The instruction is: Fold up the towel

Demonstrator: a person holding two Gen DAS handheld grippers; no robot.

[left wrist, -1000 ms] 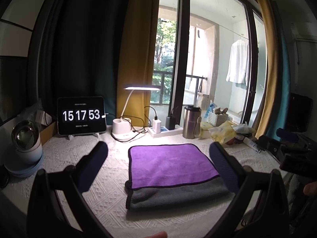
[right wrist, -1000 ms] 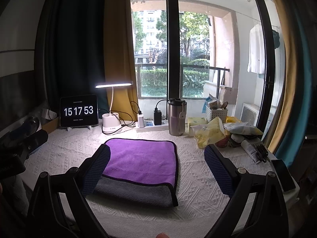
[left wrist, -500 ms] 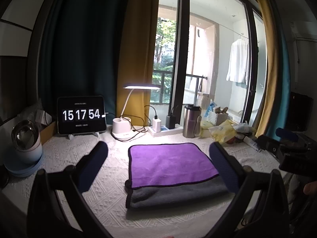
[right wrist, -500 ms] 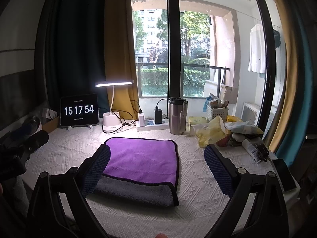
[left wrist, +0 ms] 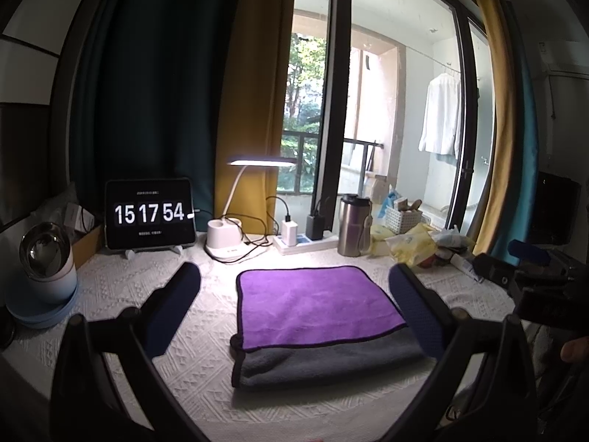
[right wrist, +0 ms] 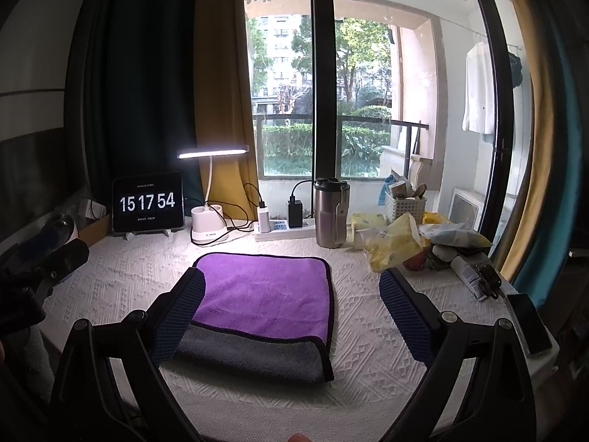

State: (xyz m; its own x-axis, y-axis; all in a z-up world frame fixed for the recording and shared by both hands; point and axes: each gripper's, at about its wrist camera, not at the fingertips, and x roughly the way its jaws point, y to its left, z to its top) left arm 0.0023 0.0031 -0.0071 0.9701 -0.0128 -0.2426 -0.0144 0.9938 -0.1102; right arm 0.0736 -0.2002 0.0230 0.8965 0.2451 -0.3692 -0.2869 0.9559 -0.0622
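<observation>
A folded towel (left wrist: 316, 305), purple on top with a grey layer showing along its near edge, lies flat on the white textured tablecloth (left wrist: 147, 280). It also shows in the right wrist view (right wrist: 265, 294). My left gripper (left wrist: 294, 294) is open and empty, held above and in front of the towel, its fingers to either side. My right gripper (right wrist: 291, 302) is open and empty, its left finger (right wrist: 180, 316) over the towel's left edge. The right gripper body shows at the right of the left wrist view (left wrist: 533, 280).
At the back stand a tablet clock (left wrist: 149, 213), a lit desk lamp (left wrist: 228, 235), a power strip with chargers (right wrist: 283, 226), a steel tumbler (right wrist: 329, 217), a white basket (right wrist: 405, 204) and yellow bags (right wrist: 394, 243). A phone (right wrist: 530, 322) lies at the right edge. A bowl-shaped device (left wrist: 44, 261) stands left.
The clock went from 15 17 53 to 15 17 54. Both grippers and the towel have hardly moved.
</observation>
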